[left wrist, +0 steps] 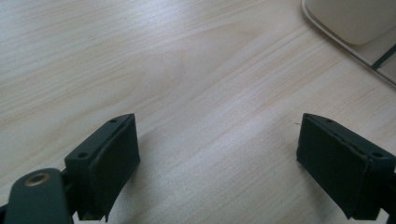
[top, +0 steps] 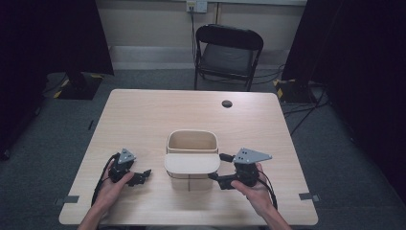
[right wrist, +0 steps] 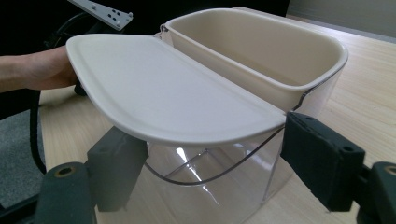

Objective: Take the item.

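High view is showing a clear plastic container [top: 191, 163] at the centre of the frame, standing on the wooden table [top: 143, 115], with a cream inner tub [top: 192, 142] seated in its far half and a cream lid [top: 192, 163] lying across its near half. Right gripper [top: 221, 168] is sitting just right of the lid, jaws apart, one jaw near the lid's right edge and the other lower, beside the clear wall. Left gripper [top: 143, 174] is resting at lower left, well apart from the container, jaws likewise apart and holding nothing.

Right gripper view is looking along the lid [right wrist: 168, 93], whose rim is projecting between the two open jaws (the clear wall [right wrist: 210, 182] lies beneath it).

Judged step: gripping the lid by its right edge. To do this well, the operator should be levelling the jaws so one pad goes above and one below the rim, closing only on the rim, not the clear wall. Bracing the container with the left gripper would likely be preventing sliding.
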Tool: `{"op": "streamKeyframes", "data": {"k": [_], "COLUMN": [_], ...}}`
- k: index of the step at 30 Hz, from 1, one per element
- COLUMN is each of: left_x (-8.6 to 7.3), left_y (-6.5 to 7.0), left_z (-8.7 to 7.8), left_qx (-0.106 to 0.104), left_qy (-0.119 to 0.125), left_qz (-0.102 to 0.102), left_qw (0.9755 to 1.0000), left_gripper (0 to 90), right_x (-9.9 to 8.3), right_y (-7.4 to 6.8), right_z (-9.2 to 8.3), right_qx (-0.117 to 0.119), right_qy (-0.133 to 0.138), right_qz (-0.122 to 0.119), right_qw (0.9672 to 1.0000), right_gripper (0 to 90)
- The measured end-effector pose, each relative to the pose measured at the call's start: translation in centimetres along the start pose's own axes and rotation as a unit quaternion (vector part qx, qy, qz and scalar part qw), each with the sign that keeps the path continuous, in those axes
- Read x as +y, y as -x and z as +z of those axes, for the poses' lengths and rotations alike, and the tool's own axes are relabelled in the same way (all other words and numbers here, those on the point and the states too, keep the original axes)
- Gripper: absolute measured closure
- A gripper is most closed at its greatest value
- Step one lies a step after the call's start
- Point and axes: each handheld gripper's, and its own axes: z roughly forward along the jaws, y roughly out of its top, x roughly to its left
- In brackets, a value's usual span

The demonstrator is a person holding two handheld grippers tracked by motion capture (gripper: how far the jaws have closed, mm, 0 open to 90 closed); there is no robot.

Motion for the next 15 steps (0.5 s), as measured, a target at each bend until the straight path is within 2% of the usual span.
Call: {"op": "streamKeyframes", "data": {"k": [15], "left_x": [0.0], "left_y": [0.0], "left_z": [0.01], "left_qx": [0.0], "left_qy": [0.0], "left_qz": [0.0], "left_qw": [1.0], "left_gripper": [12.4], "right_x": [0.27], "right_y": [0.14], "right_z": [0.03], "right_qx": [-0.003], "right_qy": [0.007], "right_qz": [0.003], "right_qw": [1.0], "right_gripper": [24.7]}}
